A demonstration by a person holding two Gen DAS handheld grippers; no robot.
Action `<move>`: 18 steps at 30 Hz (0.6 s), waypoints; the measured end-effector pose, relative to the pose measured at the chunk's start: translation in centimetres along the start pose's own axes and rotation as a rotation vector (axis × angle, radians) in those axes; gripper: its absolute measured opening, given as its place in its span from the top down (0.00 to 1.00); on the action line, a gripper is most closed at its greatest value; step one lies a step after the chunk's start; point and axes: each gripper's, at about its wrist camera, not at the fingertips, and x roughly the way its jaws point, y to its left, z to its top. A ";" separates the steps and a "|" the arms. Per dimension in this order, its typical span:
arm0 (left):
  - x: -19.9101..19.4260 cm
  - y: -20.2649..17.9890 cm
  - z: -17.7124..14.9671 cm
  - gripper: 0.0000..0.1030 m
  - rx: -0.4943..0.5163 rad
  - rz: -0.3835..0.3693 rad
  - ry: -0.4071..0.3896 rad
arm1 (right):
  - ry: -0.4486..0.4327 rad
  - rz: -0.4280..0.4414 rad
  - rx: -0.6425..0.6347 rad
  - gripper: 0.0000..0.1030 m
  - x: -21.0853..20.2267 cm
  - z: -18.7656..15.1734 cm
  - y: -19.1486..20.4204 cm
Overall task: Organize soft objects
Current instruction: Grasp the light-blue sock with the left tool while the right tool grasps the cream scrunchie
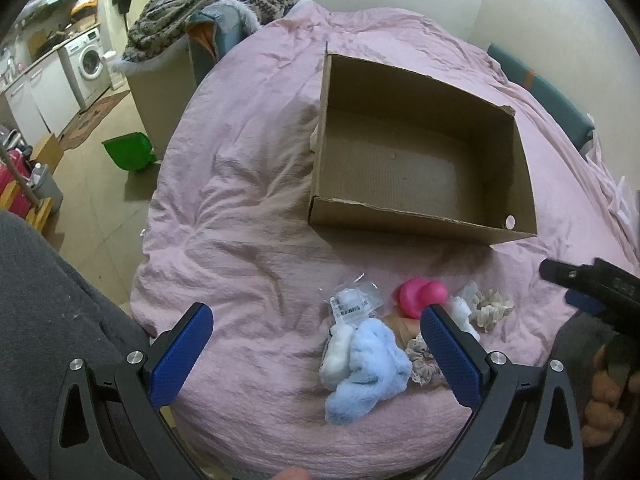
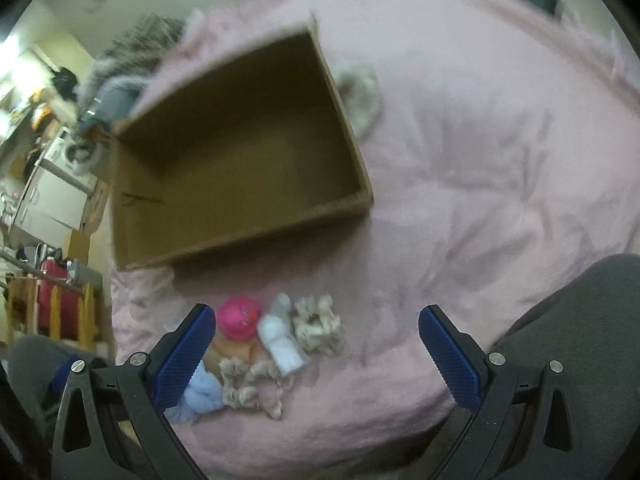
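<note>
A pile of soft items lies on the pink bedcover (image 1: pixel 248 208) in front of an open cardboard box (image 1: pixel 420 152). It includes a light blue fluffy piece (image 1: pixel 372 364), a white fluffy piece (image 1: pixel 336 354), a plastic packet (image 1: pixel 352 304), a pink toy (image 1: pixel 420 294), a cream scrunchie (image 1: pixel 492 308) and a beige scrunchie (image 1: pixel 422 360). My left gripper (image 1: pixel 318 356) hangs open just above the blue and white pieces, holding nothing. My right gripper (image 2: pixel 318 356) is open and holds nothing; the pink toy (image 2: pixel 240 318), white piece (image 2: pixel 280 340) and cream scrunchie (image 2: pixel 318 324) lie just ahead of its left finger. The box (image 2: pixel 240 152) holds nothing.
A fluffy beige item (image 2: pixel 360 96) lies against the box's far side. Striped knitted clothes (image 1: pixel 208 8) are heaped at the bed's far corner. A green bin (image 1: pixel 128 152) stands on the floor to the left. A person's grey-clad legs (image 1: pixel 52 312) border the bed.
</note>
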 end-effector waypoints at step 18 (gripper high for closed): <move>4.1 2.8 1.8 0.05 -0.104 -0.043 0.267 | 0.249 -0.045 -0.046 0.76 9.6 -0.7 1.8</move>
